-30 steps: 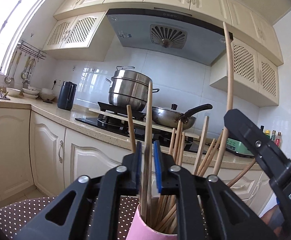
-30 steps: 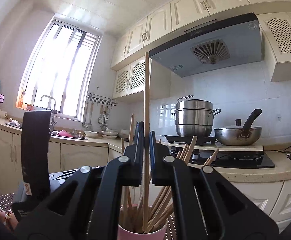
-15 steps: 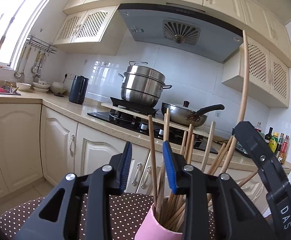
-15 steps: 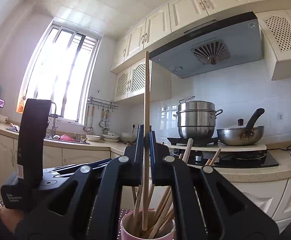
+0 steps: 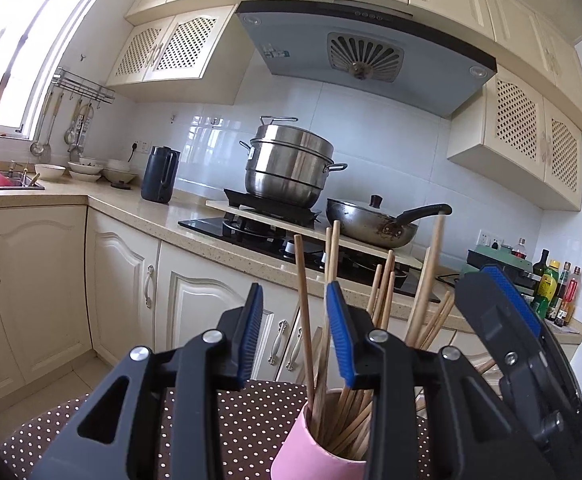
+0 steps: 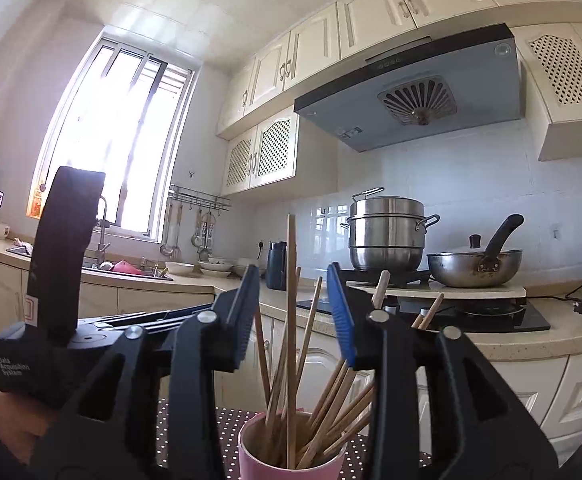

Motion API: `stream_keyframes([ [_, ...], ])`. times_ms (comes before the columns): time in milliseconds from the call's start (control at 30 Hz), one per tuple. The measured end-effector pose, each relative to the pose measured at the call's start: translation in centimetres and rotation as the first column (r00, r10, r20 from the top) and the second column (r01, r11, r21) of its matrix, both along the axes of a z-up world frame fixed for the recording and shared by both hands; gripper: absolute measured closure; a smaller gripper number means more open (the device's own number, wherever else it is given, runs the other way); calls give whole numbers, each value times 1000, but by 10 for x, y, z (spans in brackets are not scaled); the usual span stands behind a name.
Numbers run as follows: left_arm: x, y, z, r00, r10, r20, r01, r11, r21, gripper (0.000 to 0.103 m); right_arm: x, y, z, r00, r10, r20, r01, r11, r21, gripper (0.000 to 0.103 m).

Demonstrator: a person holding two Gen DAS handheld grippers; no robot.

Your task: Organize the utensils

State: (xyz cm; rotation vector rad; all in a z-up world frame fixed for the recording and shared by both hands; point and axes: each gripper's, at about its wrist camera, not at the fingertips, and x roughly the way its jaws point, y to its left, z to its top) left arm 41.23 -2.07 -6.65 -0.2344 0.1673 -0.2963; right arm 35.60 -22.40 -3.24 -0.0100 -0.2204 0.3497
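1. Pink cup [image 6: 291,450] stands on a brown cloth with white dots [image 5: 247,420], low in both views, and holds a bundle of wooden chopsticks [image 5: 331,412].
2. Right gripper [image 6: 293,312] has just been opening; its blue-padded jaws stand apart, and one tall chopstick [image 6: 291,320] stands upright in the cup between them, touched by neither pad.
3. Left gripper [image 5: 295,332] has also just been opening a little; its jaws stand moderately apart with a chopstick [image 5: 303,312] in the gap, clear of both pads.
4. In the left view the right gripper's black body is at the right edge, just beside the cup.
5. Behind, a steel pot [image 5: 289,168] and a pan [image 5: 371,222] sit on the hob.
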Motion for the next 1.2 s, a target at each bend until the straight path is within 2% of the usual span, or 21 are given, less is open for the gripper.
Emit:
stream_keyframes([
  [167,-9,0,5,1000,10,-15,-10,1000,15,69,-5,2,6,1000,-4,-21,4,1000,-2,60],
  [467,-46,4,18,998,38,-52,-33,995,90,54,-34,-3,21,996,-50,-70,52,999,17,51],
  [600,-72,3,26,996,73,-51,-65,989,134,50,-55,-4,28,992,-84,-88,86,996,16,44],
  [733,-101,5,34,995,83,-52,-75,988,135,46,-75,-6,34,987,-99,-130,103,994,28,43],
  [900,-138,4,46,994,103,-42,-93,979,180,45,-102,-6,38,976,-104,-190,115,992,52,38],
  [1200,-214,11,54,983,183,1,-177,947,267,40,-151,0,42,958,-79,-276,105,991,82,34],
])
